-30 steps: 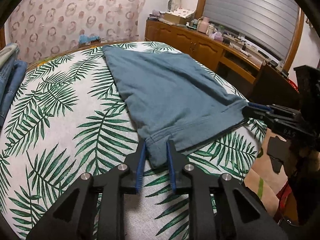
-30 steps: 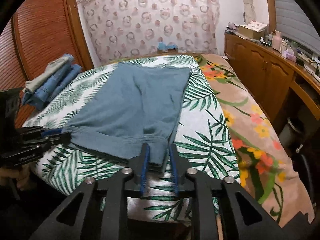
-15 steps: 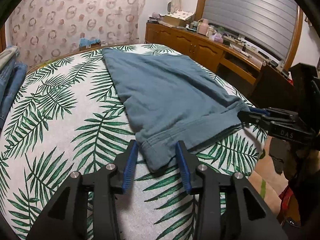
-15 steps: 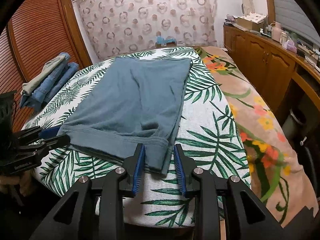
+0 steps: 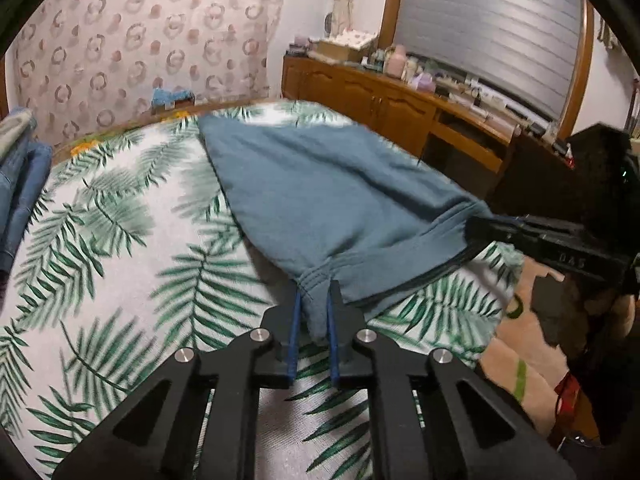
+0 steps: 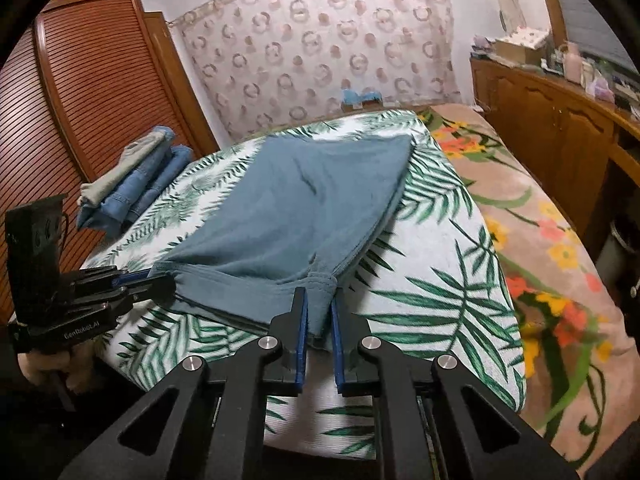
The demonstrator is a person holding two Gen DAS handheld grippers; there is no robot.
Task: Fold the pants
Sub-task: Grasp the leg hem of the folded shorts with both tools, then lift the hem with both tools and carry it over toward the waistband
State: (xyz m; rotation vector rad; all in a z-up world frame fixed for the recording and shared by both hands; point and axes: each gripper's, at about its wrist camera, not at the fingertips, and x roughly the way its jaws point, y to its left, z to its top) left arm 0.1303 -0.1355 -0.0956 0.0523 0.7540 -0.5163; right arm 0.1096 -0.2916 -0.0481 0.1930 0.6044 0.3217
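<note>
Blue-grey pants (image 5: 320, 192) lie lengthwise on the leaf-print bed cover (image 5: 120, 240), their near hem stretched between both grippers. In the left wrist view, my left gripper (image 5: 316, 296) is closing tight on the near left corner, pads pressing the cloth. My right gripper (image 5: 476, 226) pinches the other corner at the right. The right wrist view shows the same pants (image 6: 304, 208). There my right gripper (image 6: 318, 294) is closing on the near right corner, with cloth bunched between its pads. My left gripper (image 6: 160, 280) grips the left corner. The near edge is raised slightly off the bed.
Folded jeans (image 6: 136, 184) are stacked at the bed's far left by a louvred wooden wardrobe (image 6: 100, 80). A floral blanket (image 6: 540, 240) covers the bed's right side. A cluttered wooden dresser (image 5: 380, 104) runs along the right wall. A hand (image 6: 44, 364) holds the left gripper.
Both grippers stood wider around the corners half a second ago and have closed on the cloth. The near edge is now pulled taut and lifted a little.
</note>
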